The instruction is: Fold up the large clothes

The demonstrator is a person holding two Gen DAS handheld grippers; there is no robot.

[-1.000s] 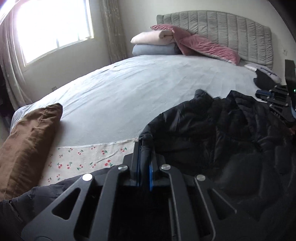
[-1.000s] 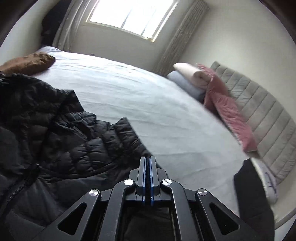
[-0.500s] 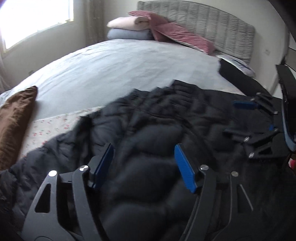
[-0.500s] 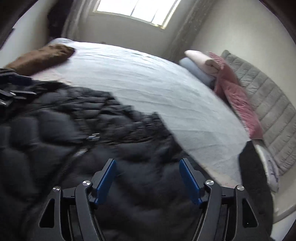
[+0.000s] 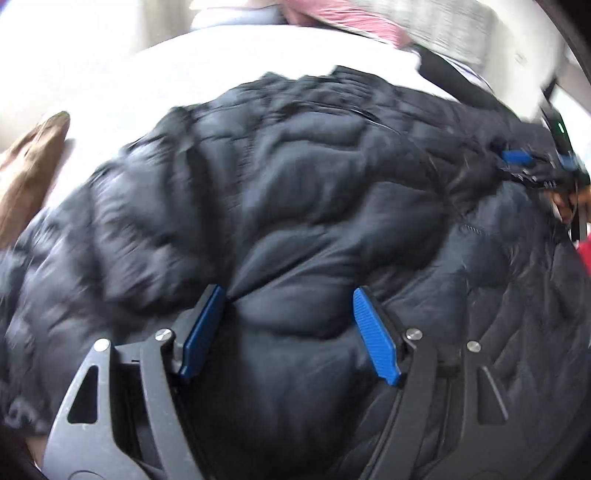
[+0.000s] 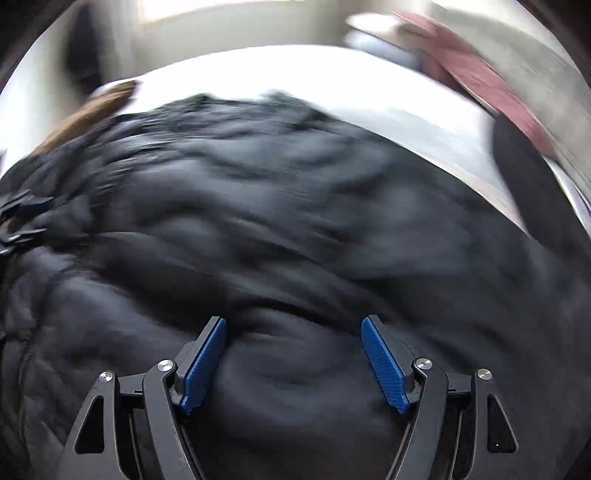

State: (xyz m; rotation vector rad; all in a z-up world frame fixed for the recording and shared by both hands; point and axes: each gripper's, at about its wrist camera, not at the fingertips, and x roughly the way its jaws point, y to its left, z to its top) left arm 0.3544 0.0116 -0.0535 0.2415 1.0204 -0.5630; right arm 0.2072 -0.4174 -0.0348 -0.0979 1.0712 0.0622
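risk: puffy jacket (image 5: 295,206) springs back unfolded | cause: my left gripper (image 5: 290,328) and right gripper (image 6: 293,360) both spread, gripping nothing

A black quilted puffer jacket (image 5: 295,192), stitched in wavy, diamond-like channels, fills the centre of both views, its sheen running to dark navy-grey. Bright blue ribbed pads (image 5: 375,334) line the matte black fingers of the left gripper (image 5: 288,328) at the lower centre; the right gripper (image 6: 293,360) carries the same blue on black. A pale, near-white bed sheet (image 5: 221,62) spans the upper frame. A brown cushion (image 5: 26,173) sits at the left edge. A dusty pink pillow (image 5: 347,18) shows at the top, against a grey channel-stitched headboard (image 5: 461,26). In the right wrist view all colours are smeared by blur.
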